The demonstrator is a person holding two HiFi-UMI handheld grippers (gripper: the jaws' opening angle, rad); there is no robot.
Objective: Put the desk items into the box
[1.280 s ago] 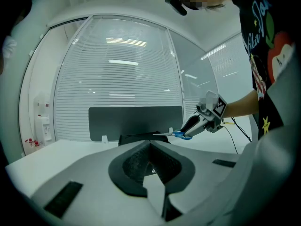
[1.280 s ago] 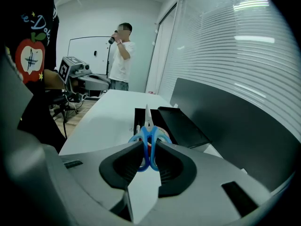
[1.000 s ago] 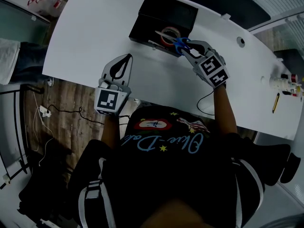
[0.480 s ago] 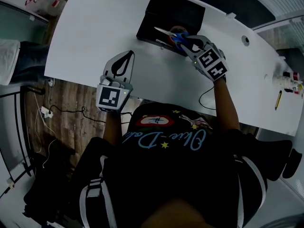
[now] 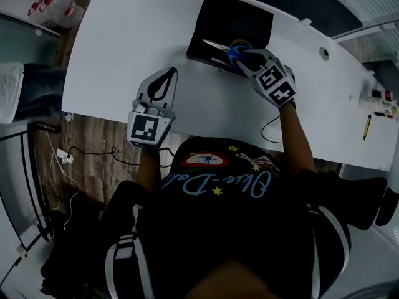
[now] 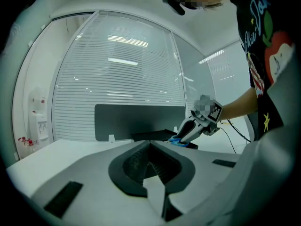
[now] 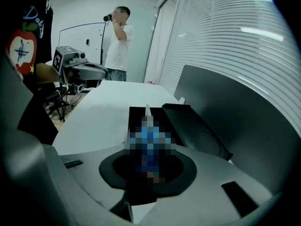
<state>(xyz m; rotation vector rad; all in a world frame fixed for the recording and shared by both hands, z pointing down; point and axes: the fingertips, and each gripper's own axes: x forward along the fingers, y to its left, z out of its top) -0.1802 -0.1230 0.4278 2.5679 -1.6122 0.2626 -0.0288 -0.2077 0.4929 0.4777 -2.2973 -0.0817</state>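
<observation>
Moved since a second ago: scissors, swung from the box's near corner to over its inside. Your left gripper (image 5: 165, 76): jaws pressed together, nothing in them, parked on the counter (image 5: 124, 42). Box (image 5: 218, 23): open; other contents too dark to list. Scissors (image 5: 223, 47): blue-handled, clamped in your right gripper (image 5: 244, 58), not yet released. Far right: one pen-like stick (image 5: 367, 126), probably still yours to fetch.
</observation>
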